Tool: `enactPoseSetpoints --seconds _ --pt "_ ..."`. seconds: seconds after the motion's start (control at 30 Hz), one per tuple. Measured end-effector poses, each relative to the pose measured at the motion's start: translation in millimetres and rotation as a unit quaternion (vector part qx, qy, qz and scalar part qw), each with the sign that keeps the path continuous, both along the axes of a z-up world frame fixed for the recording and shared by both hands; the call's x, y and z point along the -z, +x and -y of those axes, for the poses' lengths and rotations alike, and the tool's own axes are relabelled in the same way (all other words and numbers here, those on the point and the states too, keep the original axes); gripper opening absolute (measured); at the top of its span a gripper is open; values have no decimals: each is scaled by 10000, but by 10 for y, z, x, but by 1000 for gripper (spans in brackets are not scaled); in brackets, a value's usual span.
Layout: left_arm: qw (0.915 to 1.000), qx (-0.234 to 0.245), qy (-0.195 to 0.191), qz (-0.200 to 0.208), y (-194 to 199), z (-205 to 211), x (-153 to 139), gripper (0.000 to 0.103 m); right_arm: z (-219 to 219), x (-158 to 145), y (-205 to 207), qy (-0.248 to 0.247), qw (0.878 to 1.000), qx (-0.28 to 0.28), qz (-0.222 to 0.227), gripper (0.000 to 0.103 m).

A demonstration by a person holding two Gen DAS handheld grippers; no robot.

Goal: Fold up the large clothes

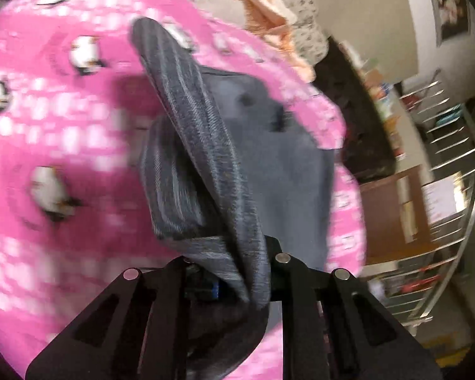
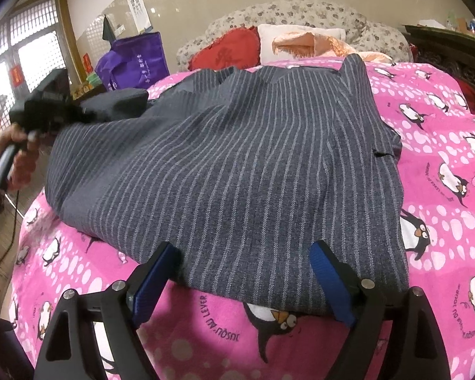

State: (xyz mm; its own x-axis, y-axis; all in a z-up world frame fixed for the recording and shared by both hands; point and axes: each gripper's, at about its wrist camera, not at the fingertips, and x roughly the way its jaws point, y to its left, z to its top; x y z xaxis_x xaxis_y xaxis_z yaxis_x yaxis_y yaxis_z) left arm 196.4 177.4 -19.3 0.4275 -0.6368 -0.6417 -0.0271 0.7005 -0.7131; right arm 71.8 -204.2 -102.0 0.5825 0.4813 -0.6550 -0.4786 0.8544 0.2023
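Note:
A large grey pinstriped garment (image 2: 237, 164) lies spread on a pink penguin-print blanket (image 2: 443, 190) on a bed. My right gripper (image 2: 240, 266) is open, its blue-padded fingers (image 2: 329, 281) straddling the garment's near hem just above the blanket. My left gripper (image 1: 234, 269) is shut on a fold of the grey garment (image 1: 205, 164), lifted above the blanket (image 1: 63, 126). In the right wrist view the left gripper (image 2: 79, 112) is at the far left, holding the garment's left part raised.
Red (image 2: 228, 47) and peach pillows (image 2: 304, 42) and a floral headboard (image 2: 300, 12) lie at the bed's far end. A purple bag (image 2: 133, 60) stands at the far left. A metal rack (image 1: 443, 190) and dark furniture (image 1: 357, 120) stand beside the bed.

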Motion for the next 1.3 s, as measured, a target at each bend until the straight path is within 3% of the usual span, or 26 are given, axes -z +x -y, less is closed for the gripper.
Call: enactPoseSetpoints --seconds 0.2,0.3,0.47,0.53,0.6,0.73,0.83,0.97,1.07,1.17,1.3 --pt "9983 -12 -527 -267 253 692 -377 13 324 -206 -139 602 9979 231 109 81" --pt "9956 -59 -829 -436 357 1039 -434 13 552 -255 -242 589 9966 561 128 81" --pt "9967 24 -539 -601 666 1784 -493 13 941 -266 -467 677 9938 870 155 81" --pt "9964 193 -636 -518 849 2156 -467 10 1045 -246 -528 721 9932 907 132 80" --pt "9978 244 -375 -489 909 2385 -406 10 1150 -208 -577 758 9922 991 81 80" --pt "9970 377 -311 -604 889 2663 -313 10 1301 -157 -684 903 9902 1063 -26 80" --pt "9986 393 -27 -351 799 2540 -468 10 1330 -184 -725 959 9904 999 52 80" --pt "9997 -8 -3 -227 708 2002 -597 10 1263 -276 -620 1029 9901 941 131 80" --pt "9991 -325 261 -86 619 1576 -604 11 1160 -417 -511 1132 9895 875 190 80" --pt "9947 -563 847 -153 414 1105 -345 11 1014 -559 -402 1195 9894 784 245 80" --pt "9864 -800 1431 -96 -4 834 24 11 754 -667 -176 1566 9853 685 35 80"
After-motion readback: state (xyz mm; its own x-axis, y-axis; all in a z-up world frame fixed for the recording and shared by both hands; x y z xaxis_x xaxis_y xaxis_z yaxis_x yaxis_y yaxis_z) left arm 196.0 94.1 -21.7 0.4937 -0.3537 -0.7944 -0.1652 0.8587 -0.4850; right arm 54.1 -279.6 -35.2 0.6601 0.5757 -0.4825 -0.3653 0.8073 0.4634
